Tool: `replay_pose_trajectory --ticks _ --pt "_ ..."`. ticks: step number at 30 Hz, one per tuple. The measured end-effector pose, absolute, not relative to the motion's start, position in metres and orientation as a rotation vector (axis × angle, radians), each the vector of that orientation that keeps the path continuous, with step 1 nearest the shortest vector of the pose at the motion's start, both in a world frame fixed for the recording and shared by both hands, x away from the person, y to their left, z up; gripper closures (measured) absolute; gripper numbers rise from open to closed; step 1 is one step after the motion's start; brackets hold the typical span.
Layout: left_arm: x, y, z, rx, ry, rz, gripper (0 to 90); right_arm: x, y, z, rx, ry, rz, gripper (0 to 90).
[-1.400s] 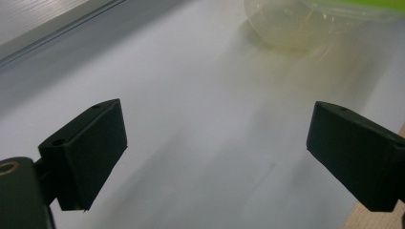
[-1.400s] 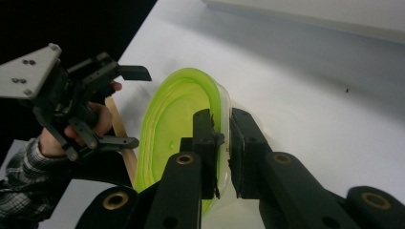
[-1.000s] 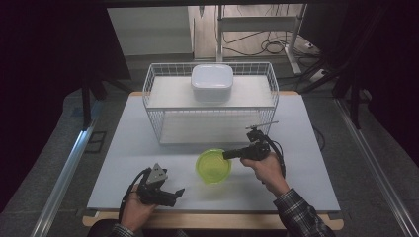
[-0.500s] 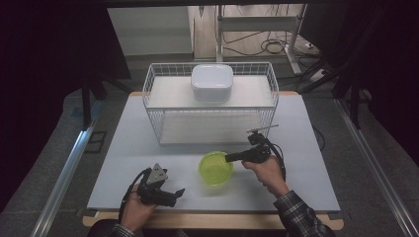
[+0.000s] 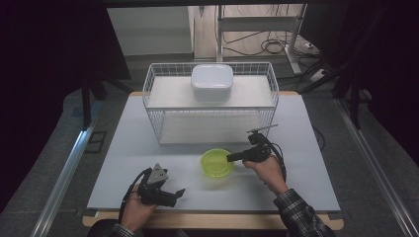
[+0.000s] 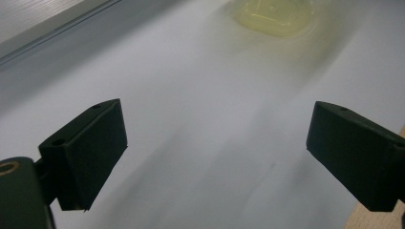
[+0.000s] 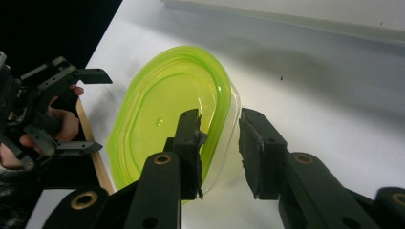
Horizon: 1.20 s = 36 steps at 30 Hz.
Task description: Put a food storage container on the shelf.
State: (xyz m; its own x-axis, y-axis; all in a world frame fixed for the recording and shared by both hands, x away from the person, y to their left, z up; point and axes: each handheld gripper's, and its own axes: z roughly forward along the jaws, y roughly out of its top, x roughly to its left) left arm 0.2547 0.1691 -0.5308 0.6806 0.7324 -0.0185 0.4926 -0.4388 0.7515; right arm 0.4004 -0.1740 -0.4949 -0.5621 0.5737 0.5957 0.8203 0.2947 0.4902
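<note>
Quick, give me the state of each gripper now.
Left gripper: open, holding nothing, resting low over the table.
Right gripper: jaws just opening, straddling the green container wall, no longer clamping it.

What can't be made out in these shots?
- Green bowl: blurred and cut by the top edge in the left gripper view.
- White box in the wire basket: contents hidden by its lid, high view.
- Right claw: whether its pads touch the bowl's rim is unclear.

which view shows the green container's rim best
The right gripper view: the green container is close and sharp, its rim between the right gripper jaws, which have just been opening. The high view shows it small on the table; the left gripper view shows a blurred pale patch.
</note>
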Motion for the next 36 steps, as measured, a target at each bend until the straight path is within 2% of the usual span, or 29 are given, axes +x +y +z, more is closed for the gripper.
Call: replay_pose_trajectory --ticks 4,20,26,36 --pt "0.255 0.169 -0.531 2.127 0.936 0.4 6.3 0.401 -0.176 -0.497 -1.262 -2.181 -1.134 80.3" --pt "0.255 0.17 -0.53 2.112 0.945 0.406 6.3 0.393 -0.172 -0.475 -1.219 -2.157 -1.199 81.9" --pt "0.255 0.173 -0.529 2.081 0.964 0.402 5.0 0.39 -0.176 -0.448 -1.197 -2.133 -1.277 81.8" --pt "0.256 0.173 -0.529 2.083 0.961 0.409 4.7 0.392 -0.177 -0.381 -1.163 -2.145 -1.395 81.8"
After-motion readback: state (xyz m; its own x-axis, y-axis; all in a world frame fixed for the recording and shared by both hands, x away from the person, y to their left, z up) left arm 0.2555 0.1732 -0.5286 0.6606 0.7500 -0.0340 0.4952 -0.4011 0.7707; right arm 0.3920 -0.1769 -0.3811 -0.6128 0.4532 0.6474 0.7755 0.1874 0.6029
